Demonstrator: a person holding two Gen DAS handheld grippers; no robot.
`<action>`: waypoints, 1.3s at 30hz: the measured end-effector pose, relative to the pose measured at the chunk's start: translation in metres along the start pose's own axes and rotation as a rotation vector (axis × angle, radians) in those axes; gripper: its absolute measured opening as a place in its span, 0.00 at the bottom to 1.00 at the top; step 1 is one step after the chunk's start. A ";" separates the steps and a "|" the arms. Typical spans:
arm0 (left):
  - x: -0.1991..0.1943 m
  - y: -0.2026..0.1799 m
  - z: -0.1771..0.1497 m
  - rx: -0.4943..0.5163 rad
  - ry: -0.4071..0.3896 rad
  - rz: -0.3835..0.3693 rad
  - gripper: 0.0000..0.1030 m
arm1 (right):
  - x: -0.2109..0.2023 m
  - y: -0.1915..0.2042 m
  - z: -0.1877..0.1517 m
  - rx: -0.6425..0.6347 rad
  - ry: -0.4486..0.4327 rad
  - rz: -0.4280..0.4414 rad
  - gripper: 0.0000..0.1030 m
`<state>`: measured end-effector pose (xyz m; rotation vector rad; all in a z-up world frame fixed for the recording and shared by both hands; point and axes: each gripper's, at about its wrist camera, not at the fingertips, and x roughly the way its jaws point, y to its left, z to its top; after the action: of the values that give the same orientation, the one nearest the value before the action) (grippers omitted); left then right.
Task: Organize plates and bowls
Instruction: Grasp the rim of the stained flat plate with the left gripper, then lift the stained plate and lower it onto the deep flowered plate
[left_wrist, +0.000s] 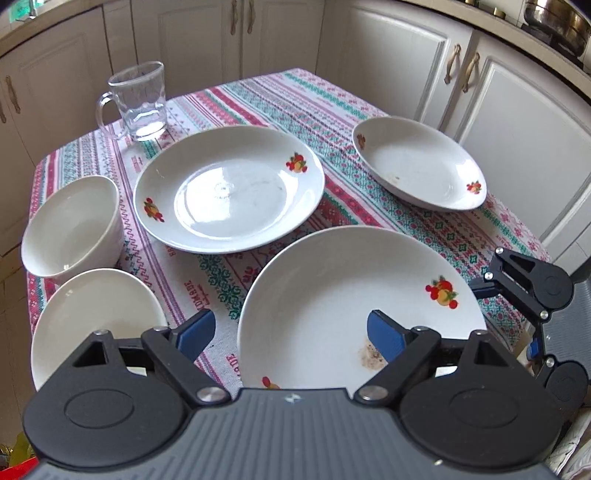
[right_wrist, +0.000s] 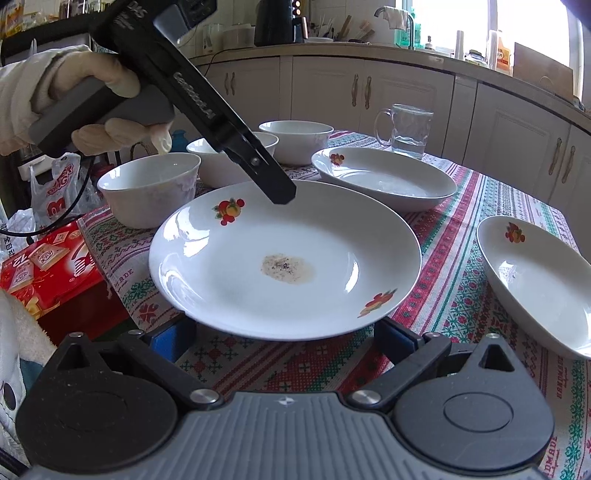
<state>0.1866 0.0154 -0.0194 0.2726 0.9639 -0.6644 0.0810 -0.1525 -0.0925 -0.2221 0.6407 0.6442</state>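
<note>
A table under a striped red, green and white tablecloth (left_wrist: 280, 110) carries the dishes. Nearest both cameras lies a wide white plate (right_wrist: 284, 258) with fruit prints on its rim and a brownish stain at its middle.

The left gripper (left_wrist: 291, 334) hangs above this plate's edge with its jaws apart — one blue pad (left_wrist: 386, 338) is over the plate's inside near the stain, the other over the cloth just outside the rim, and neither is seen to press on the plate. In the right wrist view the same gripper comes down from the upper left, held by a gloved hand (right_wrist: 92, 110), its tip close over the plate's far rim.

The right gripper (right_wrist: 284, 341) sits low at the near edge of the stained plate. Its jaws stand apart, one on each side, with the rim reaching over them; the fingertips are hidden under the plate, so whether they touch it cannot be told.

Farther back in the left wrist view are a second plate (left_wrist: 229, 188), clean and printed with fruit, and a shallow oval dish (left_wrist: 419, 162) to its right. At the left edge stand a deep white bowl (left_wrist: 72, 225) and, just in front of it, another white bowl (left_wrist: 96, 317). A glass mug (left_wrist: 138, 101) stands at the far corner — upright, with a little water in it.
</note>
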 end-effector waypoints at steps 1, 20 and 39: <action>0.003 0.001 0.001 -0.001 0.014 -0.004 0.86 | 0.000 0.000 -0.001 0.002 -0.006 -0.004 1.00; 0.034 0.001 0.023 0.071 0.217 -0.103 0.73 | -0.001 0.006 -0.001 0.023 -0.008 -0.040 1.00; 0.044 0.001 0.033 0.077 0.336 -0.156 0.73 | 0.000 0.012 0.009 0.026 0.058 -0.061 1.00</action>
<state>0.2270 -0.0179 -0.0378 0.3884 1.2918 -0.8153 0.0778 -0.1396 -0.0859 -0.2355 0.6951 0.5725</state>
